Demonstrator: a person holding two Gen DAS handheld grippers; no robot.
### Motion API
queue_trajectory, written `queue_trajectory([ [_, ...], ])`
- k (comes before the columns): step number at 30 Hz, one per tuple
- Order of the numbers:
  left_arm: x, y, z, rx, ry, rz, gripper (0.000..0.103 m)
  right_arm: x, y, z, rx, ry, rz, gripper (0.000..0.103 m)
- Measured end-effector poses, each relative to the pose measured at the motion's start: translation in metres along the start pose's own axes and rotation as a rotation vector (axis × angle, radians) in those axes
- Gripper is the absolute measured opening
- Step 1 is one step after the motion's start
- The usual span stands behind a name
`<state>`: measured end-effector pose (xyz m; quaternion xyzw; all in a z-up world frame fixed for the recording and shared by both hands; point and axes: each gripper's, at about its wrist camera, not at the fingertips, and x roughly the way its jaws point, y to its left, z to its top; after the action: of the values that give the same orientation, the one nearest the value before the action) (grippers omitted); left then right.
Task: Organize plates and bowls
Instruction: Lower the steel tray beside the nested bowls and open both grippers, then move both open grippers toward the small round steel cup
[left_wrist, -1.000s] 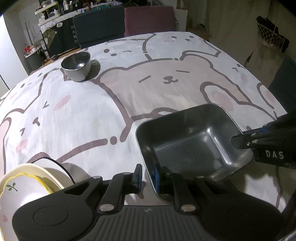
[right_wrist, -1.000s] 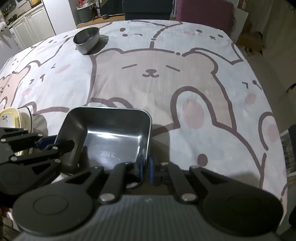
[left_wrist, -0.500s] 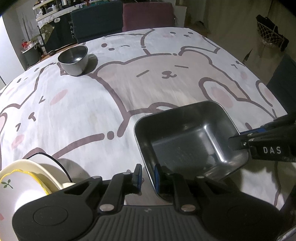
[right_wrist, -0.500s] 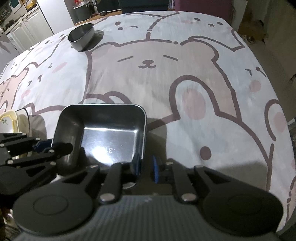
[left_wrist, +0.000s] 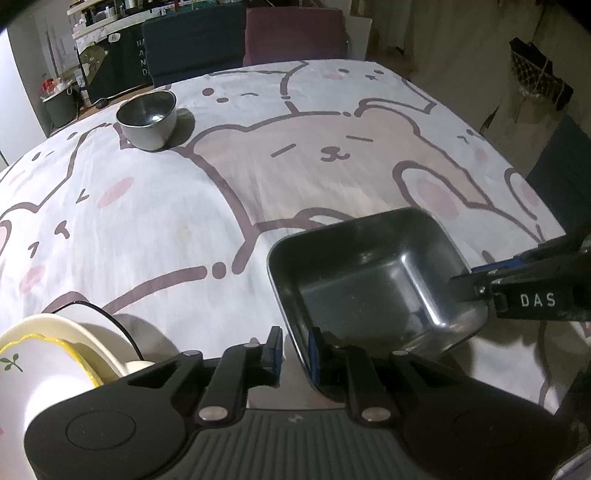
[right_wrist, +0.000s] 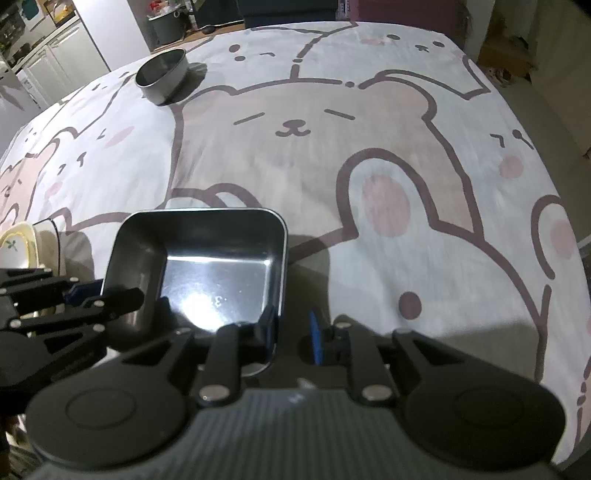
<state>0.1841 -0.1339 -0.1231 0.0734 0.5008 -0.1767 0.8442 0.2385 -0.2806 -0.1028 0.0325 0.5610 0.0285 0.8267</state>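
A square metal tray (left_wrist: 369, 291) with rounded corners and a dark, glossy inside is seen upright on the bear-print cloth of the counter (left_wrist: 166, 206), at its near edge. A bright glare is reflected from its flat bottom (right_wrist: 207, 291). Far across the counter, a round metal bowl (left_wrist: 147, 120) stands upright, well apart from the tray. At the near left edge, cream plates (left_wrist: 55, 354) are stacked; the top one bears a yellow scalloped rim and a small green sprig.
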Motion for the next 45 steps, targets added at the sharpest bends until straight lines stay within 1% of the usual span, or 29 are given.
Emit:
queue_trajectory([
  [1,-0.002,0.000,0.000,-0.002,-0.005,-0.003,0.026,-0.001,0.000,0.000,0.001,-0.001,0.003,0.023],
  [2,-0.004,0.001,0.001,-0.005,-0.009,-0.003,0.035,-0.002,-0.001,0.000,-0.001,-0.002,0.004,0.023],
  [3,-0.006,0.001,0.001,-0.006,-0.012,-0.005,0.038,-0.003,-0.001,-0.001,-0.001,-0.007,0.007,0.026],
  [5,-0.009,0.001,0.000,-0.005,-0.017,-0.011,0.038,-0.007,-0.001,-0.002,-0.003,-0.020,0.012,0.033],
  [7,-0.013,0.001,-0.001,0.001,-0.021,-0.018,0.040,-0.011,-0.003,-0.003,-0.004,-0.039,0.021,0.043],
  [9,-0.018,0.001,-0.002,0.009,-0.032,-0.023,0.046,-0.017,-0.005,-0.003,0.002,-0.054,0.039,0.047],
  [11,-0.025,0.000,-0.001,0.012,-0.046,-0.031,0.051,-0.025,-0.006,-0.005,0.006,-0.073,0.059,0.053],
  [13,-0.033,0.000,0.000,0.017,-0.059,-0.047,0.053,-0.035,-0.006,-0.007,0.009,-0.094,0.067,0.061],
  [14,-0.037,-0.001,0.001,0.020,-0.064,-0.055,0.056,-0.041,-0.006,-0.009,0.010,-0.108,0.074,0.063],
  [16,-0.048,0.000,0.003,0.027,-0.088,-0.069,0.068,-0.051,-0.005,-0.011,0.012,-0.128,0.078,0.073],
  [17,-0.054,0.000,0.005,0.030,-0.104,-0.069,0.079,-0.056,-0.005,-0.012,0.010,-0.140,0.077,0.077],
  [18,-0.061,0.002,0.007,0.034,-0.124,-0.068,0.085,-0.061,-0.004,-0.013,0.011,-0.151,0.078,0.084],
  [19,-0.066,0.003,0.008,0.034,-0.137,-0.066,0.088,-0.067,-0.003,-0.014,0.011,-0.164,0.079,0.092],
  [21,-0.077,0.009,0.013,0.028,-0.161,-0.061,0.096,-0.078,-0.002,-0.014,0.006,-0.195,0.083,0.099],
  [22,-0.081,0.012,0.015,0.024,-0.172,-0.058,0.097,-0.083,-0.001,-0.014,0.006,-0.213,0.082,0.103],
  [24,-0.089,0.019,0.020,0.010,-0.195,-0.043,0.103,-0.091,-0.001,-0.013,0.008,-0.251,0.089,0.103],
  [29,-0.101,0.048,0.039,-0.032,-0.252,-0.022,0.103,-0.107,0.001,0.002,0.031,-0.342,0.096,0.103],
  [34,-0.103,0.082,0.066,-0.085,-0.306,0.025,0.103,-0.109,0.006,0.034,0.068,-0.419,0.127,0.103],
  [39,-0.089,0.123,0.094,-0.183,-0.357,0.041,0.103,-0.095,0.025,0.080,0.089,-0.462,0.147,0.103],
  [43,-0.071,0.154,0.116,-0.263,-0.378,0.049,0.103,-0.074,0.048,0.118,0.103,-0.465,0.161,0.103],
  [45,-0.059,0.168,0.126,-0.309,-0.390,0.051,0.103,-0.057,0.060,0.136,0.109,-0.455,0.158,0.103],
])
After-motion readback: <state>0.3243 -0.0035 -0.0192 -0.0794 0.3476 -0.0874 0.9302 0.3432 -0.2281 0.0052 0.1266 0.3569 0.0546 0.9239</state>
